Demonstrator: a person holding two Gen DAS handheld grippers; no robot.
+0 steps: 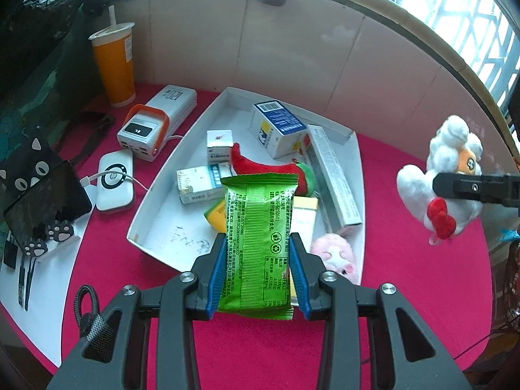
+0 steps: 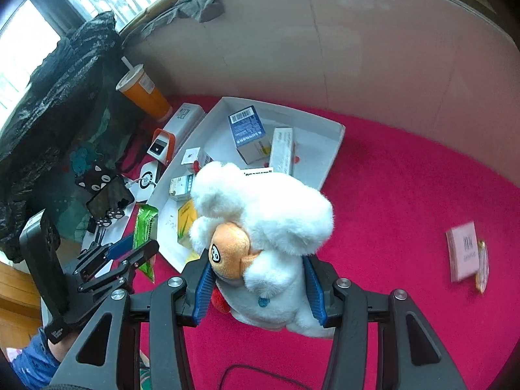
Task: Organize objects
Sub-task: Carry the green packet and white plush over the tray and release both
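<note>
While your left gripper clamps the green snack packet at frame centre and your right gripper squeezes the plush sheep, lower both inside the white tray, clear of its boxes.

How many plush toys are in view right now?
3: a white plush chick held in the right gripper, a pink plush and a red-and-green plush in the white tray. Others may be hidden.
</note>
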